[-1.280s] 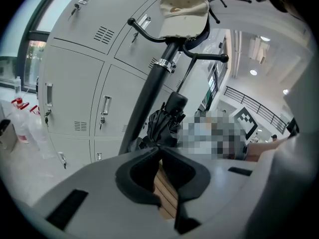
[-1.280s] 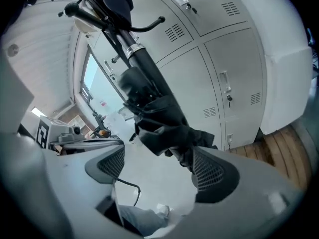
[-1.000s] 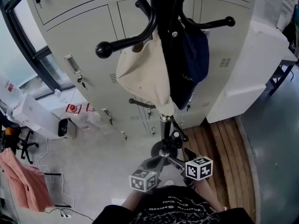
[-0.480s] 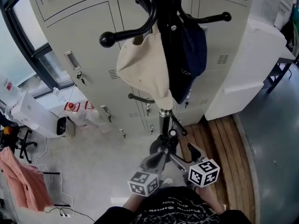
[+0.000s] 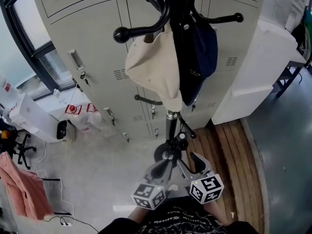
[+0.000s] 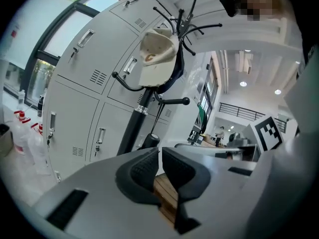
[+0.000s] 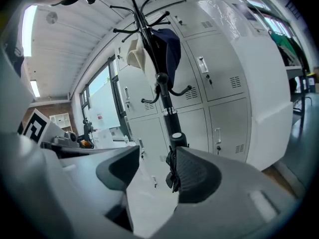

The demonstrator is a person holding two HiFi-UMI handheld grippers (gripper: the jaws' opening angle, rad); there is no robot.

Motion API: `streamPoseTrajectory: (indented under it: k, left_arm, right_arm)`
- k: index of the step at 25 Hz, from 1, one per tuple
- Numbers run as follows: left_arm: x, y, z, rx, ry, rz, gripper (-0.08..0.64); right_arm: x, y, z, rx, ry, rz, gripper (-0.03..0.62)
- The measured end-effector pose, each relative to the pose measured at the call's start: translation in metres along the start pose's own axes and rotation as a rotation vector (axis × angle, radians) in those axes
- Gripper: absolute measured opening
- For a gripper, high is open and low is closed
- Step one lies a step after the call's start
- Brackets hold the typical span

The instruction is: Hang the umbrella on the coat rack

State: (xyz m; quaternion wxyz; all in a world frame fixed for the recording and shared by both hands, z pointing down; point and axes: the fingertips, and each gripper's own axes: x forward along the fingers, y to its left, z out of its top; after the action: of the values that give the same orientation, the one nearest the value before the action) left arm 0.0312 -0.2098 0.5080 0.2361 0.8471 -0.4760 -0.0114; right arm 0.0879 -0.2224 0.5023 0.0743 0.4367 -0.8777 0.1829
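Low at your front, your left gripper (image 6: pixel 159 153) has its jaws drawn to a thin slit with nothing in it. Your right gripper (image 7: pixel 155 156) stands half open, its jaws have just been closing, and it grips nothing. The umbrella (image 7: pixel 175 142) hangs just ahead from a lower hook (image 6: pixel 172 102) of the coat rack (image 5: pixel 170 130), close beside the pole. Behind it stand lockers (image 5: pixel 97 43); a cream bag (image 5: pixel 153 69) hangs overhead; the floor (image 5: pixel 97 174) lies open to your left

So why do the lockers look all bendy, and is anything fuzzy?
Head view: the wide lens bows the lockers, but everything is sharp. Left gripper view: round picture with dark corners; the close fingers look soft and the window glares pale. Right gripper view: same round bending; the coat rack is crisp.
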Motion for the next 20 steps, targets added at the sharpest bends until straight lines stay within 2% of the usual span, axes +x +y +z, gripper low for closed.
streamPoseTrajectory:
  k: [6,11,15,20]
  left_arm:
    - [-0.011,-0.005,0.007,0.053,-0.017,-0.014,0.029]
    - [-0.019,-0.009,-0.005,0.097,0.033,-0.056,0.028]
    - [-0.022,-0.008,-0.011,0.121,0.058,-0.061,0.028]
    - [-0.023,-0.012,-0.016,0.151,0.072,-0.093,0.028]
  right_arm:
    - [-0.004,0.017,0.005,-0.020,-0.037,-0.025,0.152]
    - [0.000,0.021,-0.010,-0.012,-0.022,-0.096,0.089]
    - [-0.001,0.027,-0.021,-0.024,-0.005,-0.144,0.025]
    - [-0.004,0.026,-0.026,-0.054,0.008,-0.206,0.005]
